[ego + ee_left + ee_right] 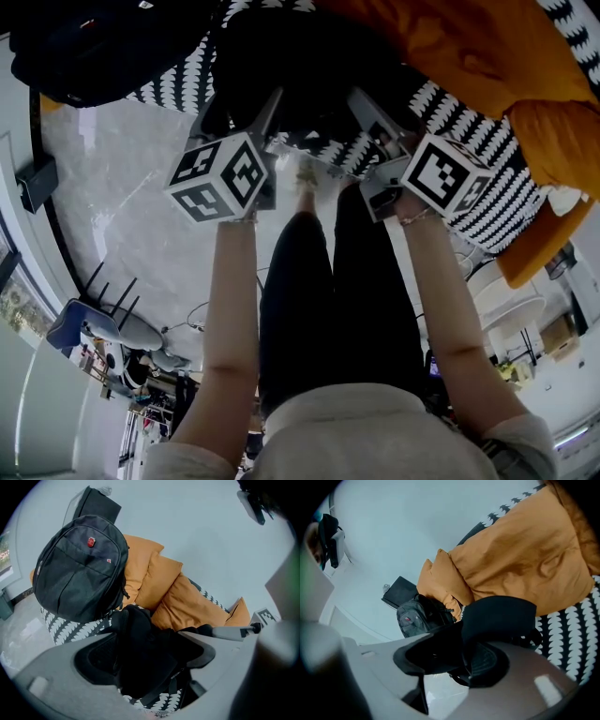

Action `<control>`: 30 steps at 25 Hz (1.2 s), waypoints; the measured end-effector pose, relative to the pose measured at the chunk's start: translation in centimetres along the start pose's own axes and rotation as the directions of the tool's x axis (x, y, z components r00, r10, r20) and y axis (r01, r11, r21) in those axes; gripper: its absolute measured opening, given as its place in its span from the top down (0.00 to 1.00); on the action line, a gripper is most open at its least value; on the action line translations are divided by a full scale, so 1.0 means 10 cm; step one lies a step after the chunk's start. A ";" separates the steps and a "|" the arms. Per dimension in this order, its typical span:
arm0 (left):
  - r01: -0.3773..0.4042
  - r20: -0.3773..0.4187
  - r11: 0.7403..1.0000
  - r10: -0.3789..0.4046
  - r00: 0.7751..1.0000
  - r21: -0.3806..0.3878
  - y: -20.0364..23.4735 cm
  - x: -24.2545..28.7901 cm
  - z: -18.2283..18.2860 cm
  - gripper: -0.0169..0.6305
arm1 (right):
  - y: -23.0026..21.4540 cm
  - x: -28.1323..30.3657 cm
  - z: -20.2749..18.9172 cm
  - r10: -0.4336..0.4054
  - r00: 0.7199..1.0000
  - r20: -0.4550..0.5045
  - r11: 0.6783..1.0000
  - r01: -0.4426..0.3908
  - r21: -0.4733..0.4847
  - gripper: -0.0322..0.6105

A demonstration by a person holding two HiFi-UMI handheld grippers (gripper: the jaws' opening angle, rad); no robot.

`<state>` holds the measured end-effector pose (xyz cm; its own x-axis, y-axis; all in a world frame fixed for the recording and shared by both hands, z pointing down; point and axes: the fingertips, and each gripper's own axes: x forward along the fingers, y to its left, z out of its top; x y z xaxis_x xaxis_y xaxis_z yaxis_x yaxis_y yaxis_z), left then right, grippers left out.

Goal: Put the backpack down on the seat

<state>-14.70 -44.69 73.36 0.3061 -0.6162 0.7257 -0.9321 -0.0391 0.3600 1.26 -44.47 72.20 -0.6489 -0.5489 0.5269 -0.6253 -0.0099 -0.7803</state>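
A: What is the seat made of?
B: Soft cloth. The seat (487, 202) wears a black cover with rows of white leaf-like marks. Plump orange cushions (187, 602), matte and creased, lean along its back.
A: And the room?
B: A pale, glossy, marbled floor (122, 187) and a plain light wall (201, 531). A dark flat box (99, 506) stands against that wall.
A: Where is the backpack?
B: The backpack (305, 61) lies on the patterned cover at the seat's front edge, just beyond the person's legs (319, 281). It is black, matte and slumped, with thick padded straps (140, 663).
A: Is that the one with the red badge?
B: No. That second backpack (79, 569) stands further along the seat, rounded and upright against the cushions.
A: The grippers?
B: The left gripper (150, 644) has its grey jaws spread wide, and a padded strap lies loose between them, not pinched. The right gripper (461, 653) is parted too, with black strap between its dark pads and no squeeze on it. Each carries its marker cube (220, 178).
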 end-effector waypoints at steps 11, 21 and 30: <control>0.000 0.041 1.000 0.001 0.999 -0.025 0.01 -0.31 -0.01 0.38 | -0.10 -0.23 -0.15 -0.093 0.995 0.036 0.993 0.090 0.077 0.57; 0.052 0.056 0.999 -0.051 0.997 -0.011 -0.19 -0.55 0.02 0.38 | -0.14 -0.47 -0.24 -0.140 0.988 0.064 0.980 0.129 0.150 0.57; 0.127 0.149 0.992 -0.123 0.981 -0.020 -0.40 -0.86 0.23 0.38 | 0.07 -0.71 -0.22 -0.107 0.990 0.096 0.983 0.090 0.162 0.57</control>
<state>-14.03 -41.08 64.30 0.3860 -0.7172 0.5802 -0.8814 -0.1012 0.4613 4.46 -38.73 68.69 -0.5336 -0.6226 0.5724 -0.6026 -0.1951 -0.7739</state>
